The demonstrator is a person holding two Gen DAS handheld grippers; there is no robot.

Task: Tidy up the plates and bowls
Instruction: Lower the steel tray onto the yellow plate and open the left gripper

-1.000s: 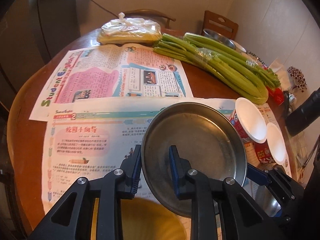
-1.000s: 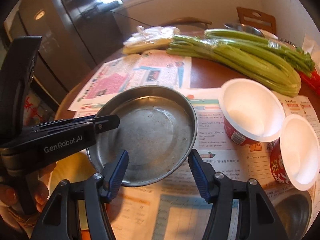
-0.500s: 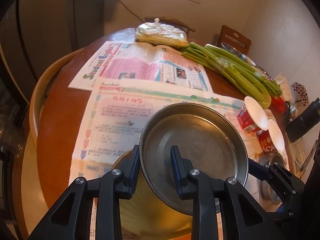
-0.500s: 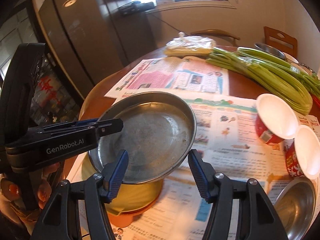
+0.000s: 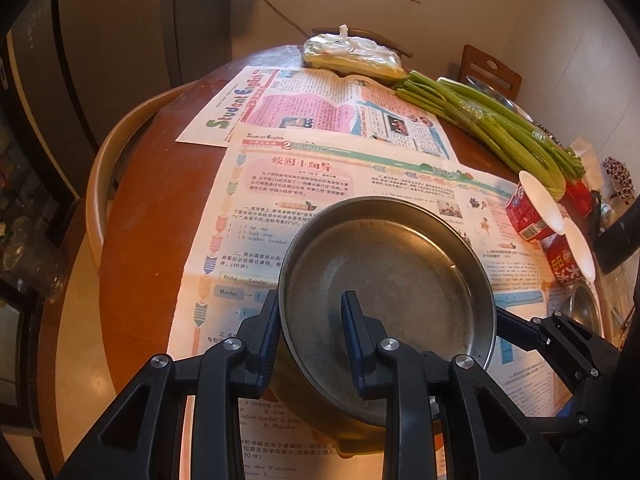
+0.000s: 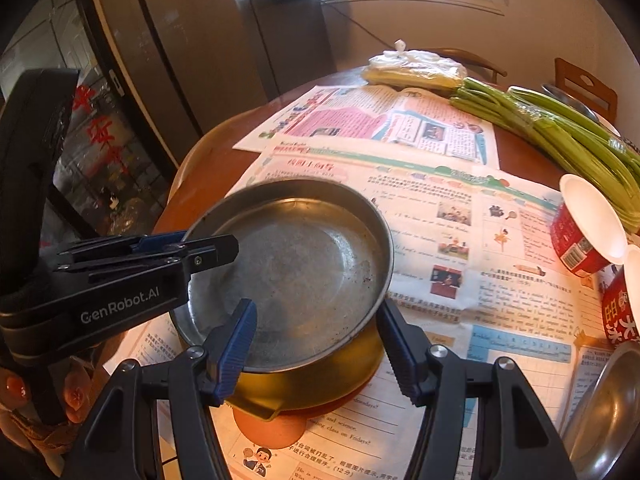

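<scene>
Newspaper-covered table (image 5: 152, 240): my left gripper (image 5: 308, 332) pinches the steel plate (image 6: 296, 264) by its rim, right gripper (image 6: 316, 344) loosely spanning it, as I ease it level onto the yellow dish (image 6: 320, 384)

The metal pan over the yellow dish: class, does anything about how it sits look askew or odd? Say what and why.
Yes. The metal pan is tilted, not seated flat in the yellow dish beneath it. The left gripper pinches its rim, one finger inside and one outside, and the right gripper straddles its near edge, jaws apart. Its base looks scuffed and speckled.
</scene>
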